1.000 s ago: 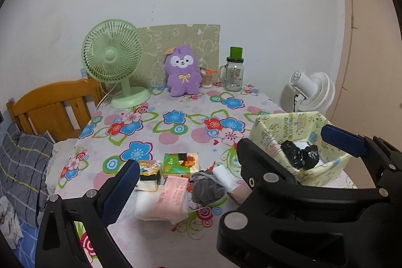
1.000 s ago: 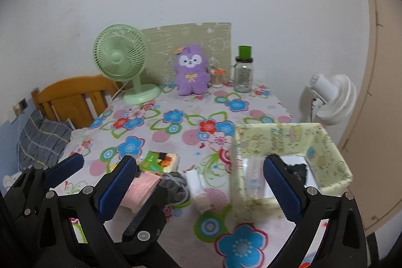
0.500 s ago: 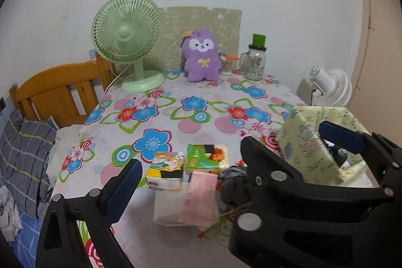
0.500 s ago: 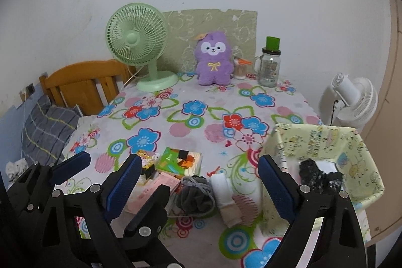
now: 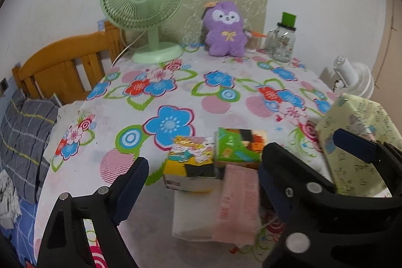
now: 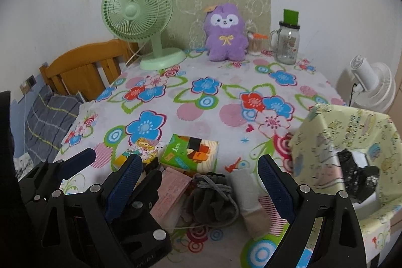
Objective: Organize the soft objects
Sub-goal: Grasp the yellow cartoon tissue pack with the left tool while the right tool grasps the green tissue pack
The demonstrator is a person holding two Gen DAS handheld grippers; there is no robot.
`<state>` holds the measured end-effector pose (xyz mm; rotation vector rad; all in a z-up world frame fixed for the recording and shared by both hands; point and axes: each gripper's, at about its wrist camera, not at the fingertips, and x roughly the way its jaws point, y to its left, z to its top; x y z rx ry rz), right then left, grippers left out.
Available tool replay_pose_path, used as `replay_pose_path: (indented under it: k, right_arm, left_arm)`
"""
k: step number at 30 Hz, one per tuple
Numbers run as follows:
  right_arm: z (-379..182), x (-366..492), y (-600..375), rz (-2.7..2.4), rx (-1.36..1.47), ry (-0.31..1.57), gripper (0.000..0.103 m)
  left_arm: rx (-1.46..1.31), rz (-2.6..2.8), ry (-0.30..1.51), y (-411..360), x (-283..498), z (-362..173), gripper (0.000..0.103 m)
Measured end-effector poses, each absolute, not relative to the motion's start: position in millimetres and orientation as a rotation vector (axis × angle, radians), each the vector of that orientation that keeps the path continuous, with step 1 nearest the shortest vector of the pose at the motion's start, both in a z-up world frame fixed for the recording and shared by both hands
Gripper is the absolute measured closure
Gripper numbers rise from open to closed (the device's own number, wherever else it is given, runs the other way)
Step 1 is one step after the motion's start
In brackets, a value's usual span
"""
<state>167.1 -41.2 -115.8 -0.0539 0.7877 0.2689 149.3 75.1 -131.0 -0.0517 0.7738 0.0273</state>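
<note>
Soft things lie near the table's front edge: a yellow tissue pack, a green tissue pack, a pink pack on a white one, a grey drawstring pouch and a white-and-beige sock. A pale yellow fabric bin at the right holds black cloth. My left gripper is open above the tissue packs. My right gripper is open above the pouch. The right gripper's black body hides the pouch in the left wrist view.
A green desk fan, a purple plush and a glass jar with a green lid stand at the table's back. A wooden chair is at the left. A white floor fan stands beyond the right edge.
Both grippers have moved left and lower, closer to the tissue packs and pouch. The fabric bin has slid toward the right edge of both views. Both stay open.
</note>
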Motion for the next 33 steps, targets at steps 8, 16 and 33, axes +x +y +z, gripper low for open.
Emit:
replay_pose_path:
  k: [8, 16, 33]
  right_arm:
    - [-136, 191, -34, 0.267, -0.042, 0.845, 0.008]
    - [-155, 209, -26, 0.262, -0.047, 0.9, 0.008]
    - [-187, 240, -7, 0.216, -0.051, 0.981, 0.008]
  left_arm:
    - [-0.068, 0.054, 0.822, 85, 171, -149, 0.017]
    - [-0.102, 0.048, 0.879, 93, 185, -167, 0.04]
    - [-0.087, 0.065, 0.896, 99, 198, -182, 0.051]
